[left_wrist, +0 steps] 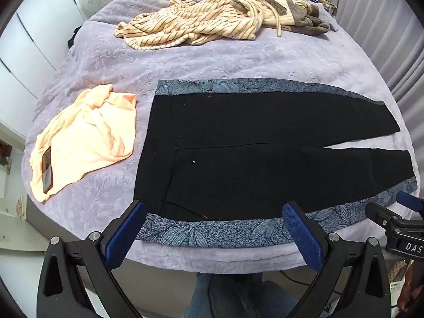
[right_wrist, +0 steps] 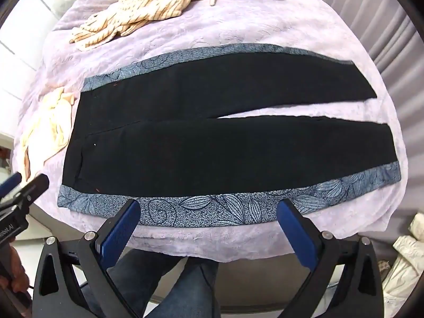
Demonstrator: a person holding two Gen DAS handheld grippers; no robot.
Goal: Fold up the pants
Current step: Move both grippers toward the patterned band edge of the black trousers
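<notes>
- Pants [left_wrist: 265,153] lie flat on the bed [left_wrist: 212,61], spread full length near the edge closest to me, waistband at picture left, legs running right with a narrow gap between them. Black panels, blue leaf-print bands along both outer seams.
- Left hand-held gripper [left_wrist: 213,221]: jaws wide, nothing between them, hovering over the near printed band at the waist end. Not touching cloth as far as I can tell.
- Right hand-held gripper [right_wrist: 209,218]: jaws also wide and empty, over the near band further toward the legs.
- Step, as I judge it: no fold made yet; I am lining up the first grasp.
- Next move likely calls for pinching the near edge at both points and carrying it over onto the far leg, seams matched.
- Left view only: phone [left_wrist: 47,169] lying on a peach garment [left_wrist: 90,137] beside the waistband.
- Right view only: both leg cuffs in full.
- Striped garment [left_wrist: 190,26] lies well apart, farther up the bed.
</notes>
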